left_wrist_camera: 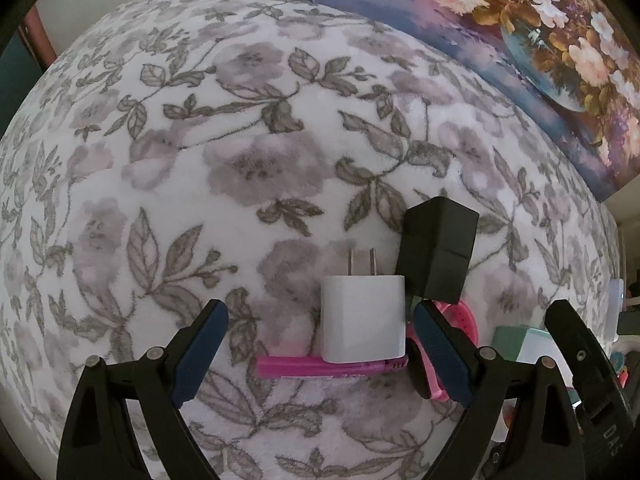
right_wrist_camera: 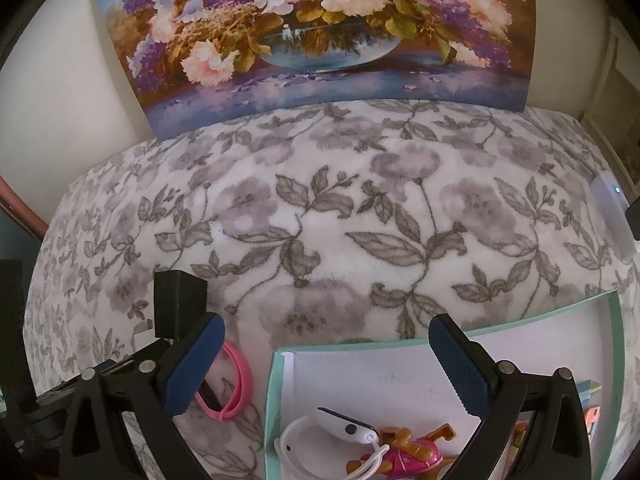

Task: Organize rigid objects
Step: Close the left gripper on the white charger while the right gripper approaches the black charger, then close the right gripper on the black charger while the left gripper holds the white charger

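White charger (left_wrist_camera: 363, 317) lies prongs-far on the floral blanket (left_wrist_camera: 240, 160), near edge on a pink strip (left_wrist_camera: 320, 368), black adapter (left_wrist_camera: 438, 252) touching on its right. Left gripper (left_wrist_camera: 320, 354) wide open, empty, straddling it; close squarely on its flat sides. Right gripper (right_wrist_camera: 326, 364) open, empty, over teal box (right_wrist_camera: 276, 380). Pink band (right_wrist_camera: 238, 380) partly hidden.

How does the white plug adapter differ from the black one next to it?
The white plug adapter is pale with rounded corners; the black adapter is dark and sharper-edged. The white one's two metal prongs show, pointing away from the camera; no prongs show on the black one. The white one sits between the open left gripper fingers; the black one lies beyond them. Both rest on the floral blanket.
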### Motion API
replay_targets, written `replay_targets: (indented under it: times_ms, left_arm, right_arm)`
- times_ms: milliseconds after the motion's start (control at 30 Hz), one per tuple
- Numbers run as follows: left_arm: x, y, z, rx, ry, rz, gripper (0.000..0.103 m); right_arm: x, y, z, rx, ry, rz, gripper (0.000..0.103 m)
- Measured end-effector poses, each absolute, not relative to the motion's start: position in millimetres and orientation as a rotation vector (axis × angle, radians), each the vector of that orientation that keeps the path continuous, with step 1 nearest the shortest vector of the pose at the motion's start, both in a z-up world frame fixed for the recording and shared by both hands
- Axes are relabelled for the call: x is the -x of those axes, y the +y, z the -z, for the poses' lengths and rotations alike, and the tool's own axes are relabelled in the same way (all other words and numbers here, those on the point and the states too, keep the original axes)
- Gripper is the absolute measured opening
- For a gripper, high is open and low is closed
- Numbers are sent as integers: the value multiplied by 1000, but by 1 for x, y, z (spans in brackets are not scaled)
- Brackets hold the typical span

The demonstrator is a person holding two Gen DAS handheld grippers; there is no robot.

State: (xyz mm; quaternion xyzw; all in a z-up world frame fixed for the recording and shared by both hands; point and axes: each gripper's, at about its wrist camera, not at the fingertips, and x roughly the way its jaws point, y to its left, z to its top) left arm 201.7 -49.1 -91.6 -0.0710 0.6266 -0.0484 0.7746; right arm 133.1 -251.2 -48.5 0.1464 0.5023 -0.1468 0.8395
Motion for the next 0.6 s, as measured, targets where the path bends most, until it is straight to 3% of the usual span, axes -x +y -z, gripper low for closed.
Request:
replay_targets:
  times_ms: [67, 233, 300, 467, 600]
  left_arm:
    - [-202, -49, 91, 151, 1353, 98, 94]
    - [-199, -53, 89, 150, 1345, 120, 80]
    - [-198, -55, 88, 158, 1347, 136, 67]
    - [-196, -63, 86, 167, 1351, 187, 47]
    - [-197, -65, 86, 172, 1352, 196, 45]
  right_arm:
    - [-133, -251, 49, -311, 1064, 309, 103]
    - [-133, -251, 49, -308, 1066, 308, 103]
    - [-133, -251, 49, -307, 1066, 308, 103]
    - [-133, -251, 49, -307, 1067, 305, 103]
    - [-133, -251, 49, -308, 1068, 304, 103]
